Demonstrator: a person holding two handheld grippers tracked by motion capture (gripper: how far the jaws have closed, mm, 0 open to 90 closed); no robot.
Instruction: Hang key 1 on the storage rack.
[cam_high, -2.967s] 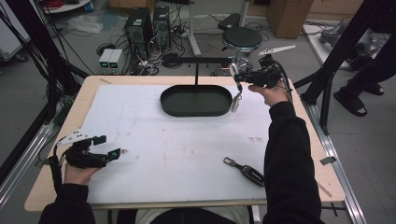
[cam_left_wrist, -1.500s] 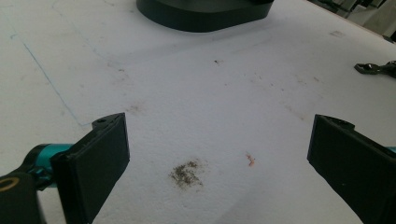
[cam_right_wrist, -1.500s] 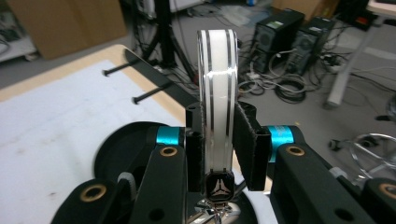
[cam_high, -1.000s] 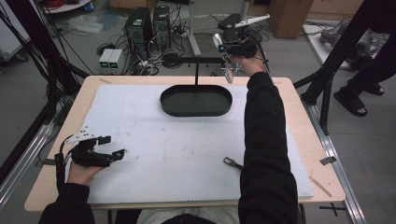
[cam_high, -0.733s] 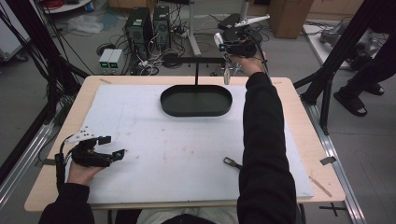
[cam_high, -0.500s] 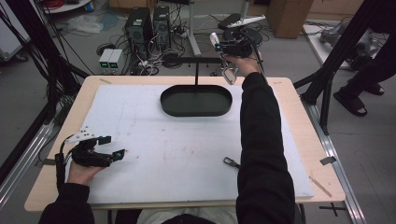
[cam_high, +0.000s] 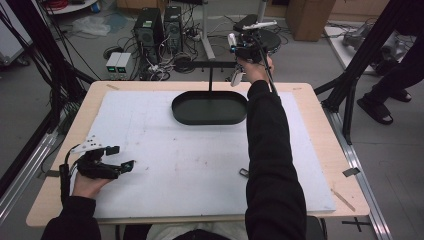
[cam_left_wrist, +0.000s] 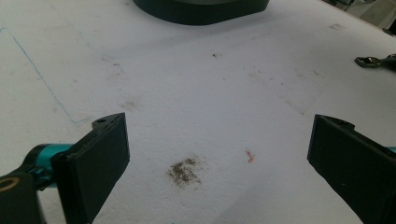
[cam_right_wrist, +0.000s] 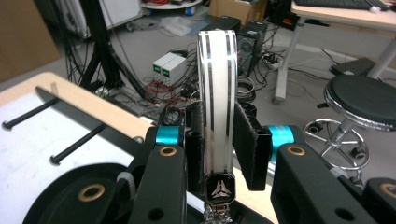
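With the white key fob clenched in the right gripper beside the stand — lifted, not yet hung; left gripper released, idle.

My high view looks down from above the near edge onto the black oval metal tray. My left gripper view, low and close, faces that tray; the right gripper view sits just beyond its far rim, facing away.

A wooden table is carrying a white sheet — a black oval tray is sitting near its far edge.
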